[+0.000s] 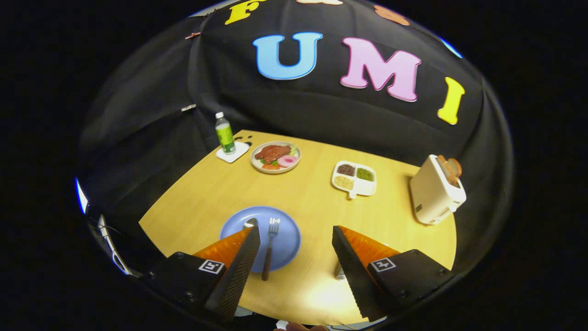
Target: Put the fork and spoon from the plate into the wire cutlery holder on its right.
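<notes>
A blue plate [285, 234] lies on the wooden table [312, 202], just ahead of my left finger. On it rests a fork [270, 246] with a brown handle, tines pointing away and the handle end over the plate's near rim. The spoon's bowl [250, 223] peeks out beside the left fingertip; the finger hides the rest of it. My gripper [295, 228] hovers above the table with its fingers wide open and nothing between them. A small grey piece [340, 275] shows by the right finger's inner edge, to the plate's right; I cannot tell what it is.
At the table's far side stand a green-labelled bottle [224, 133] on a white coaster, a plate of food [275, 157] and a white divided dish of beans [354, 178]. A white toaster [436, 191] with toast sits at the far right edge.
</notes>
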